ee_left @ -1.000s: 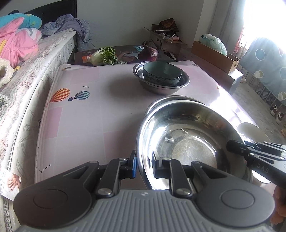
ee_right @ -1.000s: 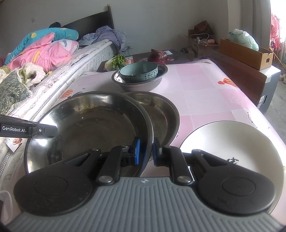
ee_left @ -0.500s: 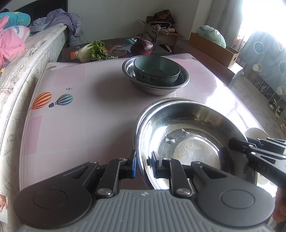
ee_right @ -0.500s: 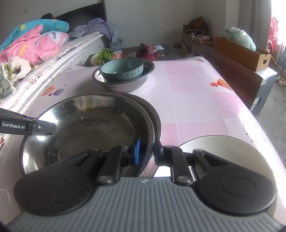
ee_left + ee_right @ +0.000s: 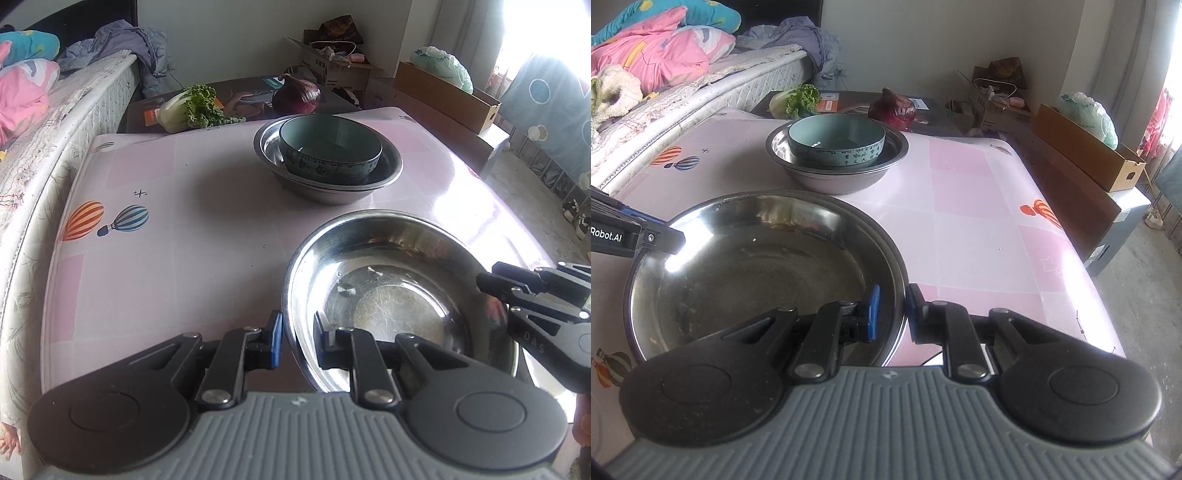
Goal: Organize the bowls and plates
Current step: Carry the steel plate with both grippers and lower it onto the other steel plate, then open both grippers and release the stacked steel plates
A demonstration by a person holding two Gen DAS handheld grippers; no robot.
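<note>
A big steel basin (image 5: 399, 295) hangs low over the pink table (image 5: 166, 258), gripped from both sides. My left gripper (image 5: 297, 334) is shut on its left rim, one pad inside and one outside. My right gripper (image 5: 890, 314) is shut on the opposite rim of the same basin (image 5: 757, 266). Each gripper shows in the other's view: the right gripper (image 5: 495, 282) and the left gripper (image 5: 672, 240). A second steel bowl's rim (image 5: 892, 240) peeks out just beyond the held basin's right edge. Farther back, a teal bowl (image 5: 328, 147) sits inside another steel basin (image 5: 332, 188).
A bed (image 5: 37, 147) with bedding runs along the table's left side. Behind the table, a low dark stand carries a leafy cabbage (image 5: 188, 107) and a red cabbage (image 5: 297, 96). Cardboard boxes (image 5: 1082, 147) stand off the right edge, with floor beyond.
Both grippers carried the basin toward the back and over the second steel bowl, which is now almost hidden under it. The steel plate has dropped out of the right wrist view.
</note>
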